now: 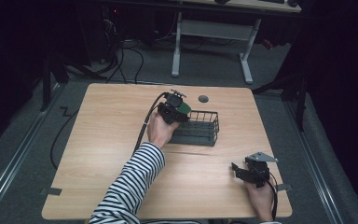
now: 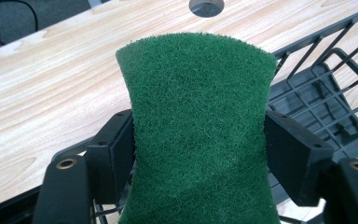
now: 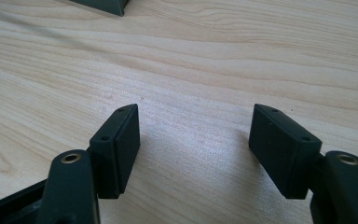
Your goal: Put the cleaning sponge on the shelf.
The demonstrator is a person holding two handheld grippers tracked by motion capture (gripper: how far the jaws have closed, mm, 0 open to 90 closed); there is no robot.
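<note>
**Setting the pad into the basket**

The left tongs (image 2: 198,154) are clamped on a green scouring pad (image 2: 198,135); it is pinched in at the waist between the two pads, with its upper edge flaring wider above them. In the high view the left tongs (image 1: 176,108) hold the pad (image 1: 183,106) at the near-left corner of the black wire basket (image 1: 204,132), which stands near the middle of the worktop (image 1: 112,140). The right tongs (image 3: 193,144) stand apart with nothing between them, low over bare wood; in the high view they (image 1: 239,170) sit near the worktop's right front, well apart from the basket.

The step looks like dropping the pad inside the basket. To do it well, carry the pad fully past the wire rim before lowering, since the flared edge could catch on the wires. Lower it until it nears the basket floor, then part the tongs wide, because the squeezed pad will spring back. Lift straight up so the pad is not dragged out.
</note>
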